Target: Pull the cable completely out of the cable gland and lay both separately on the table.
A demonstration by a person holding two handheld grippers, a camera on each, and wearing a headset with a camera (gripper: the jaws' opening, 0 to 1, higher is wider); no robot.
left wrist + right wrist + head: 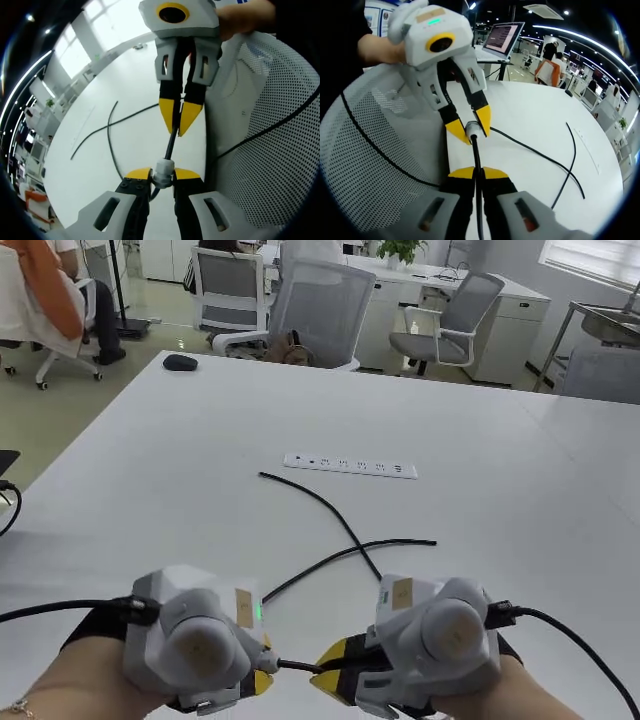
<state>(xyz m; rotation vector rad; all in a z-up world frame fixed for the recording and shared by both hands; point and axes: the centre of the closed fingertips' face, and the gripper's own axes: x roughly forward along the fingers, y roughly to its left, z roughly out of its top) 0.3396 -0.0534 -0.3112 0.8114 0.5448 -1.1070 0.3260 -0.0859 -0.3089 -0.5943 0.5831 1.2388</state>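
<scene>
Left gripper (162, 174) fingers clenching cable gland (163, 169) — right gripper (477, 173) fingers clamping cable (475, 150), its axis running straight between them.

Matt black rubbery cable (476, 160), pale smooth plastic cable gland (163, 172), and the white table (500, 500) looks smooth, faintly satin.

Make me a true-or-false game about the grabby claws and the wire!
1. The left gripper has its jaws shut on the small grey plastic cable gland. True.
2. The thin black cable is already out of the gland. False: it runs into the gland.
3. A long white power strip lies on the white table. True.
4. The right gripper is open and holds nothing. False: its jaws are shut on the cable.
</scene>
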